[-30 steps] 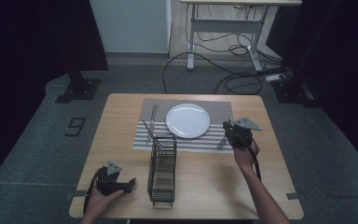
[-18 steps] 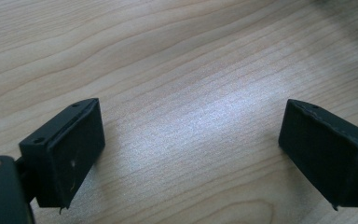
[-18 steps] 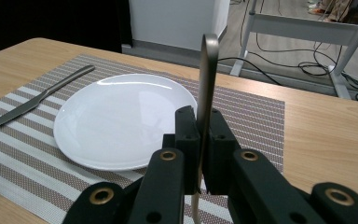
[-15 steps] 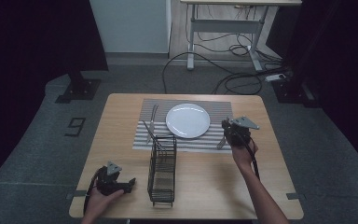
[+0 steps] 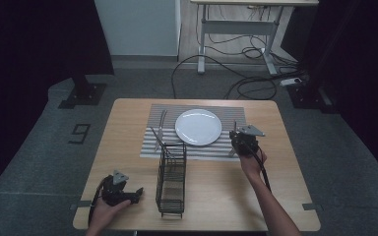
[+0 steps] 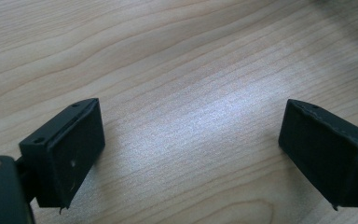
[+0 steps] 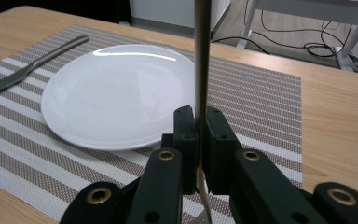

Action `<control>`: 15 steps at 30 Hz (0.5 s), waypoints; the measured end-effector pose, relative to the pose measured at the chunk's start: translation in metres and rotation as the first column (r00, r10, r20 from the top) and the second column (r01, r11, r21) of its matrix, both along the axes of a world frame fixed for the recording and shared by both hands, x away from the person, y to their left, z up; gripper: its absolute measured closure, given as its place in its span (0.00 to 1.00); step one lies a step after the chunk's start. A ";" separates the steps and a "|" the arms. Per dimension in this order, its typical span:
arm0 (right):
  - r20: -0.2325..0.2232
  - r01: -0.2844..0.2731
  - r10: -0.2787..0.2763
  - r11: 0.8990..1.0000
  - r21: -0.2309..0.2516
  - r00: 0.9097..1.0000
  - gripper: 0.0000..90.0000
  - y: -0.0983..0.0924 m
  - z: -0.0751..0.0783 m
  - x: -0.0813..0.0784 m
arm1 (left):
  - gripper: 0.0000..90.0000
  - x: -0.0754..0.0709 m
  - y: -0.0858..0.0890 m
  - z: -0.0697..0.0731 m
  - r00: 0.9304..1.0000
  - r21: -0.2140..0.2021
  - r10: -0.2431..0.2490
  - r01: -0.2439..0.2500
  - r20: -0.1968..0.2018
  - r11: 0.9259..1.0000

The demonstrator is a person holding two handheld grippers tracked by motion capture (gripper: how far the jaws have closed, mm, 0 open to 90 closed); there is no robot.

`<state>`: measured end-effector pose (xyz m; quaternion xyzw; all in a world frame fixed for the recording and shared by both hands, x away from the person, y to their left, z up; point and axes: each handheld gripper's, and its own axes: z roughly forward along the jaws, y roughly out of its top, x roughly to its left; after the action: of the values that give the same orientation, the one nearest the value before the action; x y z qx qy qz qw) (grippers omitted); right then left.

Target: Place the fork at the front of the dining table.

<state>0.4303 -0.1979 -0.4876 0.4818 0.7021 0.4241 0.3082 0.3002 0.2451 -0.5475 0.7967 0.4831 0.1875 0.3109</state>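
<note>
right gripper view: jaws clamped on an upright utensil handle [image 7: 202,60] just right of the plate [image 7: 116,93], best lowered flat onto the mat [image 7: 261,88] beside it, left jaws wide open, empty over the counter [image 6: 177,60].

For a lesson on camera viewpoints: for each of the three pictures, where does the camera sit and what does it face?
High view: above the near edge, looking down on the table; both forearms show.
Left gripper view: on the left gripper, facing bare wood.
Right gripper view: on the right gripper, clamping a utensil handle.
Shared by the high and right gripper views: the plate.
</note>
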 end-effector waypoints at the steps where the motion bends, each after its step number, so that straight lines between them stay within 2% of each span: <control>1: -0.003 -0.001 0.001 1.000 -0.003 1.000 0.94 0.001 -0.001 0.000 | 0.08 0.000 0.000 0.000 1.000 0.000 0.000 0.000 0.000 1.000; 5: -0.014 0.000 0.000 1.000 -0.015 1.000 0.94 0.001 -0.005 0.002 | 0.08 0.000 0.000 0.000 1.000 0.000 0.000 0.000 0.000 1.000; 9: -0.050 0.017 -0.019 0.999 -0.030 0.999 0.94 0.000 -0.013 0.007 | 0.08 0.000 0.000 0.000 1.000 0.000 0.000 0.000 0.000 1.000; 15: -0.060 0.041 -0.042 0.999 -0.019 0.997 0.95 -0.004 -0.016 0.015 | 0.07 0.000 0.000 0.000 1.000 0.000 0.000 0.000 0.000 1.000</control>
<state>0.4454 -0.2018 -0.5034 0.5060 0.7048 0.3966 0.2998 0.3002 0.2451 -0.5475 0.7967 0.4831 0.1876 0.3109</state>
